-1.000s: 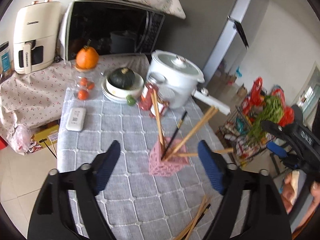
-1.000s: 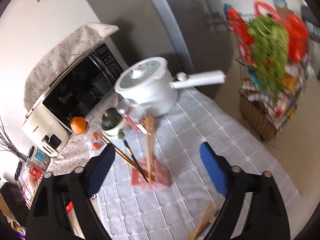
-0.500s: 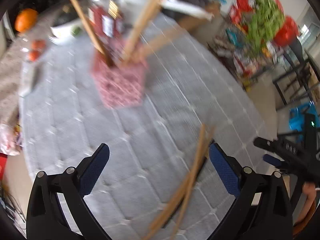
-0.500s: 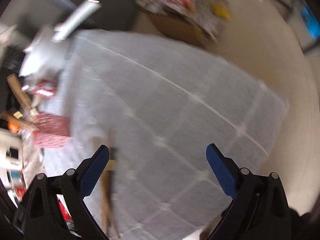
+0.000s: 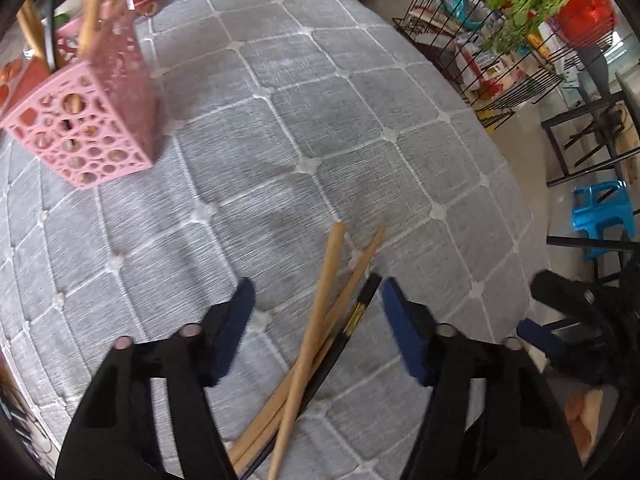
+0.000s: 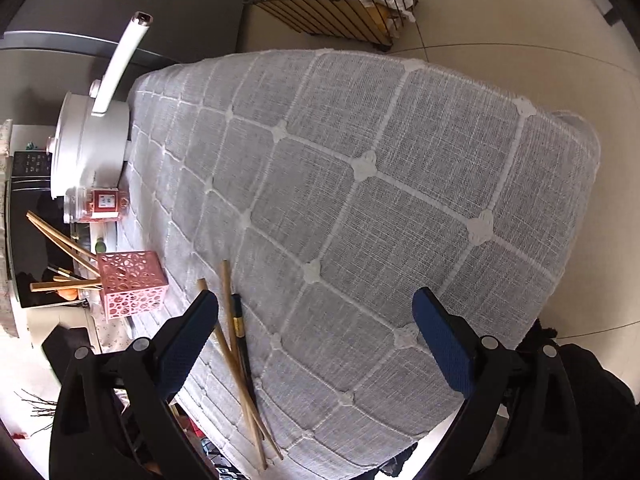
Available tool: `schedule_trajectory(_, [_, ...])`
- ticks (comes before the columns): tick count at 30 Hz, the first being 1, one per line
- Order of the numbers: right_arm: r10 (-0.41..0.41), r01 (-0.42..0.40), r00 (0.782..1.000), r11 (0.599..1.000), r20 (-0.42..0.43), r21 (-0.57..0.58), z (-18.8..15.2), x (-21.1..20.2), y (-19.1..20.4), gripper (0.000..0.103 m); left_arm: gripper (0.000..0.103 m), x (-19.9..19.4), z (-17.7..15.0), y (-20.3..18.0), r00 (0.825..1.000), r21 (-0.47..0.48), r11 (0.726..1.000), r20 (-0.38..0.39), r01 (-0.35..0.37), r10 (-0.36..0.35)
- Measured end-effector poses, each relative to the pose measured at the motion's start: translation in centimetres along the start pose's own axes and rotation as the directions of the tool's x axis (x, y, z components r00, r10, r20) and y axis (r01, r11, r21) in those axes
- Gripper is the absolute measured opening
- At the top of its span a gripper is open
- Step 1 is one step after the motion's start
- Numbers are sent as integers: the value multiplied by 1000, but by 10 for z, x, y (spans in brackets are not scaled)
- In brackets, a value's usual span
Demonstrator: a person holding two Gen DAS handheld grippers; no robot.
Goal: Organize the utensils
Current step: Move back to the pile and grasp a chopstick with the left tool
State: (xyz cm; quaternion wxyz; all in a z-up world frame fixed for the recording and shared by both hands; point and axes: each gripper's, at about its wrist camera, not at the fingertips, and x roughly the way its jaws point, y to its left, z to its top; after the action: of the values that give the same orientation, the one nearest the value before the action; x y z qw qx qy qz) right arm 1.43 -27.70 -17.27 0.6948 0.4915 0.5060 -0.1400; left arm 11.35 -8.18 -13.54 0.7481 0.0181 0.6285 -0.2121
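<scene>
The left gripper (image 5: 316, 312) hovers with jaws wide, straddling the loose chopsticks (image 5: 320, 320) on the desk (image 5: 360, 120); their long axis runs along its fingers. The right gripper (image 6: 316, 336), also wide and empty, sits farther off.

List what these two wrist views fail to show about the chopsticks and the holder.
- Loose chopsticks, left wrist view: near ends cut off by the bottom edge; exact count unclear where they overlap.
- Pink holder, left wrist view: its chopsticks run off the top edge.
- Jar label, right wrist view: too small to read.
</scene>
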Motion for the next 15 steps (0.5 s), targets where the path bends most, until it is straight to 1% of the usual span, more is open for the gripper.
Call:
schedule_trajectory(1, [3,-3,1000,1000,-1,0,0,0,0,95,50,3,2,-2,1000,-5,1000,-2,0,0])
schedule_trajectory(3, [4,-4,1000,1000,-5,-2,1,-2,-2,95,36,7,5,-5,1000,-11,1000,0,-1,1])
schedule_trajectory(4, [4,-4,1000,1000,-8,-3,1,-2,-2,95,33,8,6,-6,1000,-12,1000,1,-2,2])
schedule_trajectory(5, [5,-5,1000,1000,-11,-2,1,-1,-2,95,28,9,7,-7,1000,-13,1000,2,0,0])
schedule_trajectory(6, [5,-5,1000,1000,-13,-3,2,-1,-1,95,19,10,7,-8,1000,-11,1000,2,6,-6])
schedule_trajectory(8, [4,-4,1000,1000,-12,-9,3,0,0,95,11,9,6,-8,1000,-2,1000,8,13,-13])
schedule_trajectory(10, [-1,1,1000,1000,-1,-27,3,0,4,95,10,4,3,-7,999,10,1000,35,8,-8])
schedule_trajectory(14, [-2,3,1000,996,5,-91,0,4,21,95,6,-20,-11,3,994,18,1000,106,26,-27])
schedule_trajectory(15, [-2,3,1000,994,8,-109,-1,5,27,92,6,-24,-15,5,993,15,999,114,37,-38])
